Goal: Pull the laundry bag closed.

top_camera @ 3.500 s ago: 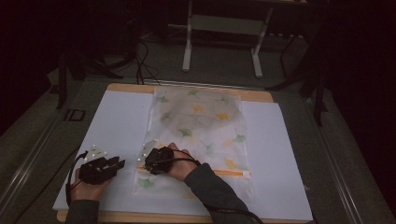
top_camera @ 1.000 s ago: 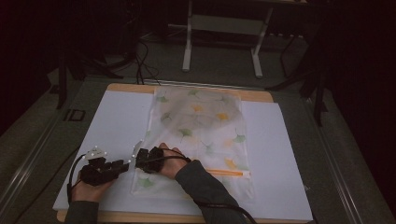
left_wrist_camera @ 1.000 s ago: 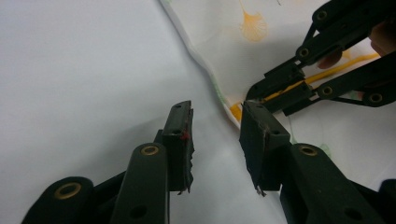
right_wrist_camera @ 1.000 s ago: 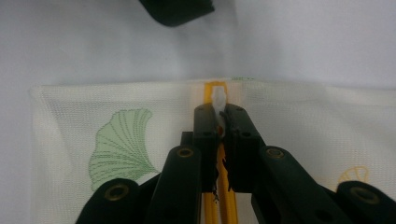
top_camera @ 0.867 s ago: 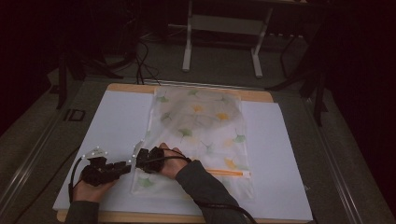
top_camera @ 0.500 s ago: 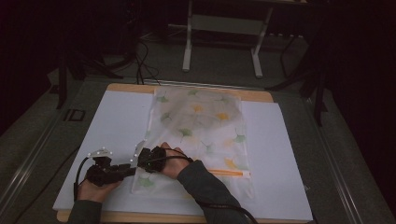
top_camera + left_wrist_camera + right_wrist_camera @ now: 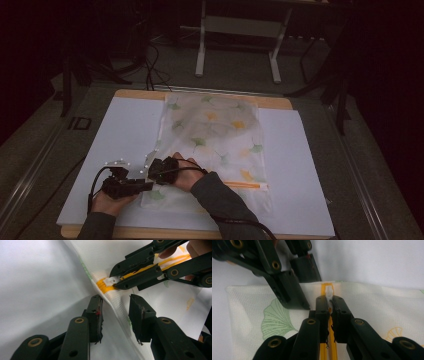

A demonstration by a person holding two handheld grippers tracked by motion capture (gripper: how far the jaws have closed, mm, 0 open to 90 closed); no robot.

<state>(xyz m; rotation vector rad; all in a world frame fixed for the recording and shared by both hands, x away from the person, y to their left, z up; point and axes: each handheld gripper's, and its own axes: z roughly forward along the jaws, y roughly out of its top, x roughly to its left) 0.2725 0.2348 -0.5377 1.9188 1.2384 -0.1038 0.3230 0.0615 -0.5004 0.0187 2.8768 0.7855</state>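
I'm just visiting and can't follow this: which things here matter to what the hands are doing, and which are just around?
In use:
fabric bag
zip
zip pull
right gripper, shut on the zip pull
left gripper, open astride the bag's edge

Just around:
white sheet
table
metal stand
floor cables

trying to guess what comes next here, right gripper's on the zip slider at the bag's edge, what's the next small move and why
Probably close the left gripper on the raised bag edge between its open jaws. The right gripper already pinches the white slider at the orange zipper end, so the fabric likely needs anchoring before any pull.
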